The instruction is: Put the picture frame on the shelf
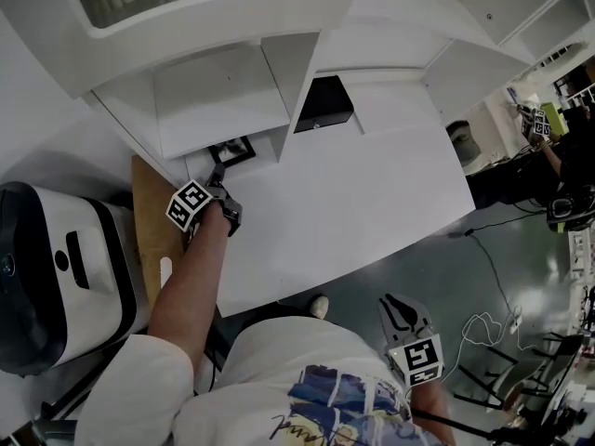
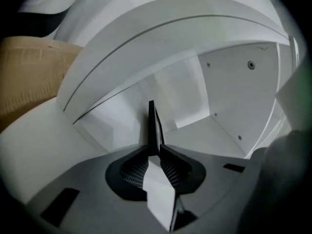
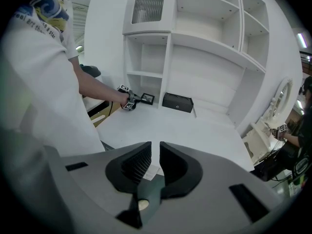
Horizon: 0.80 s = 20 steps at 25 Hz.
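While gripped, picture frame (image 2: 152,126) inside shelf (image 2: 234,101).

From the head view, the shelf (image 1: 223,100) hid part of the picture frame (image 1: 234,149); the left gripper view gave me only its edge.

This looks like a lab or recording studio dressed as a room, not a home. Ahead of the right gripper (image 3: 155,149) and its fingers stands a white painted desk with open shelves (image 3: 204,43), nearly bare. Right of those fingers, loose white and black cables (image 1: 479,328) trail across bare grey floor (image 1: 390,277) among black metal stands (image 1: 548,379).
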Motion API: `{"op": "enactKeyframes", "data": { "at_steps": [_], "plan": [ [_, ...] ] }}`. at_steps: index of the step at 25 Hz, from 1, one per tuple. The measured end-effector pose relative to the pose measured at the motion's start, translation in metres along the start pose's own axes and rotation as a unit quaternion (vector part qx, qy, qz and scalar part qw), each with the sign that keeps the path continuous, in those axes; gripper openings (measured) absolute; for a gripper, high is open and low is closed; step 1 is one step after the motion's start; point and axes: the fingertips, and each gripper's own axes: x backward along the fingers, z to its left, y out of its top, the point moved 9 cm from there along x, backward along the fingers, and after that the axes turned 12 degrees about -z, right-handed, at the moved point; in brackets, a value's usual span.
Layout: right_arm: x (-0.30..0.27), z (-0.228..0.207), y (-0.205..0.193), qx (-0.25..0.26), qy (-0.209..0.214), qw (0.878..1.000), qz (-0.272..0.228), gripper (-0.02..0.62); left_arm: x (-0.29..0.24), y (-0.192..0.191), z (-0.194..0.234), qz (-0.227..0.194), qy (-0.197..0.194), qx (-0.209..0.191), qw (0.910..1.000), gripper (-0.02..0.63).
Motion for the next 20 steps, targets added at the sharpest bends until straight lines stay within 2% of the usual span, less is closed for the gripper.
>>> {"op": "enactKeyframes", "data": {
  "at_steps": [5, 13, 20],
  "plan": [
    [-0.004, 0.001, 0.001, -0.004, 0.005, 1.000, -0.001, 0.071, -0.001, 0.001, -0.005, 0.015, 0.025, -0.069, 0.9972, 0.083],
    [-0.008, 0.003, 0.001, -0.004, 0.019, 1.000, 0.000, 0.071, -0.004, 0.003, -0.013, 0.035, 0.070, -0.181, 0.9803, 0.079],
    [-0.003, -0.001, -0.005, -0.006, 0.018, 1.000, -0.003, 0.071, 0.001, 0.005, -0.018, 0.032, 0.067, -0.207, 0.9754, 0.078]
  ]
}}
